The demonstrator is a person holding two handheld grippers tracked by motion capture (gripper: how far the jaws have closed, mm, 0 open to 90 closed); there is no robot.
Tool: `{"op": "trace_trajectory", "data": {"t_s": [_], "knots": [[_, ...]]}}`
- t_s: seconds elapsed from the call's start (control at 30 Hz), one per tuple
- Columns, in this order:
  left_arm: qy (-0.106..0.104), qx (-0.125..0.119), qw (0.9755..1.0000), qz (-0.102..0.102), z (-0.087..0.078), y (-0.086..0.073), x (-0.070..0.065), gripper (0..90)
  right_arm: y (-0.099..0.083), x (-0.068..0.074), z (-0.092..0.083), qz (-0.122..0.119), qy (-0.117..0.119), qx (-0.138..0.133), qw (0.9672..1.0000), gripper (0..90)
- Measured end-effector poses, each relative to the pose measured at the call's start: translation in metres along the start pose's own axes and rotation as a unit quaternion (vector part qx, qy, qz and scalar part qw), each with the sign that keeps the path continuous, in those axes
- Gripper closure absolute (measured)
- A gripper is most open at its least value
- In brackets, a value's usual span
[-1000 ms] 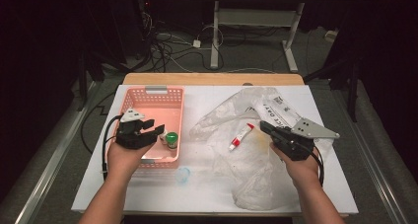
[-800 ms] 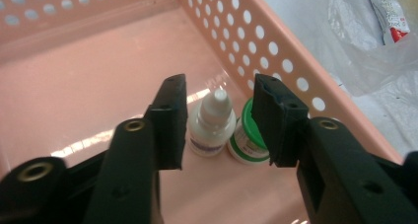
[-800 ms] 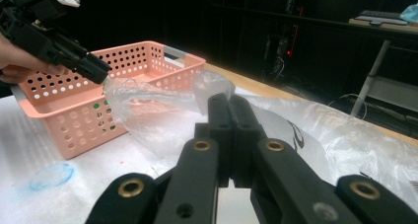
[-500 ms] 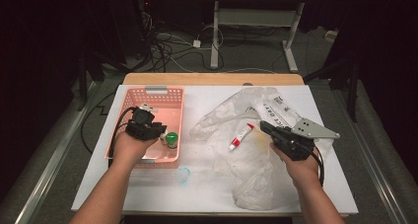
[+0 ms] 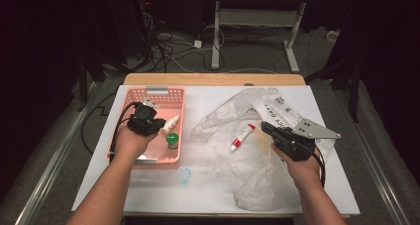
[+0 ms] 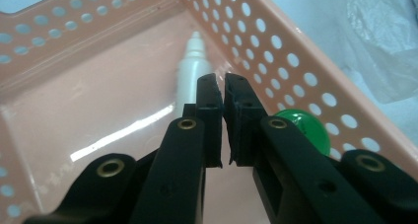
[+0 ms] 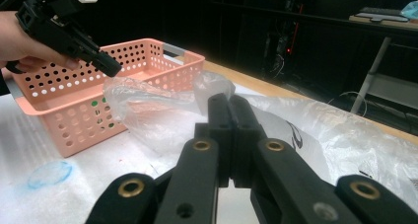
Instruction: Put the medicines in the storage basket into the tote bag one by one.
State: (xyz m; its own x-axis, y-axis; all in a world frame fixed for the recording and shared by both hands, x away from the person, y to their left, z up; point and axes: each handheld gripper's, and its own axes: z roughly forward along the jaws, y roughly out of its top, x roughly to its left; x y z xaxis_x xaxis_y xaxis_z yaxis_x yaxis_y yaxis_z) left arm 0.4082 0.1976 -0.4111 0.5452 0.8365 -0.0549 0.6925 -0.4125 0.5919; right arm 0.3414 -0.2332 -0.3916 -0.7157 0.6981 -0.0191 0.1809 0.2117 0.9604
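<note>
With my left gripper (image 6: 223, 86) narrowed to an empty slit over the basket (image 5: 148, 158) at centre left and my right gripper (image 7: 229, 103) closed on nothing, I risk nudging the white bottle (image 6: 191, 66) aside.

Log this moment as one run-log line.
left gripper: over pink basket, jaws just closed, empty | white bottle, green cap: in basket | right gripper: shut on plastic bag

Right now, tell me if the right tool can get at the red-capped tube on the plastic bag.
Probably yes: the tube lies uncovered on top of the bag, just ahead-left of the right tool, nothing between them. Its jaws are shut and must open first.
</note>
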Motion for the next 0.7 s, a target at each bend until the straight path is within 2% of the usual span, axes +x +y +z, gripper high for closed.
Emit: {"op": "trace_trajectory", "data": {"t_s": [0.1, 0.17, 0.27, 0.37, 0.5, 0.7], "knots": [[-0.012, -0.002, 0.9999, 0.004, 0.001, 0.001, -0.004, 83.1, 0.0, 0.0, 0.0, 0.001, -0.001, -0.001, 1.0, 90.0], [-0.034, 0.004, 0.9994, 0.006, 0.003, 0.003, -0.006, 76.2, 0.0, 0.0, -0.001, 0.001, -0.001, -0.001, 1.0, 90.0], [-0.053, 0.013, 0.9984, 0.013, 0.004, 0.003, -0.009, 64.7, 0.0, -0.001, -0.001, 0.0, 0.0, -0.001, 1.0, 90.0], [-0.063, 0.038, 0.9972, 0.014, 0.007, 0.002, -0.01, 51.0, 0.0, -0.001, 0.0, 0.0, -0.001, 0.0, 1.0, 90.0], [-0.075, 0.056, 0.9955, 0.013, 0.009, 0.001, -0.01, 45.6, 0.0, -0.001, -0.001, 0.0, -0.002, -0.001, 1.0, 90.0], [-0.078, 0.083, 0.9932, 0.023, 0.015, 0.001, -0.014, 40.2, 0.0, -0.001, 0.0, -0.001, -0.002, 0.001, 1.0, 90.0]]}}
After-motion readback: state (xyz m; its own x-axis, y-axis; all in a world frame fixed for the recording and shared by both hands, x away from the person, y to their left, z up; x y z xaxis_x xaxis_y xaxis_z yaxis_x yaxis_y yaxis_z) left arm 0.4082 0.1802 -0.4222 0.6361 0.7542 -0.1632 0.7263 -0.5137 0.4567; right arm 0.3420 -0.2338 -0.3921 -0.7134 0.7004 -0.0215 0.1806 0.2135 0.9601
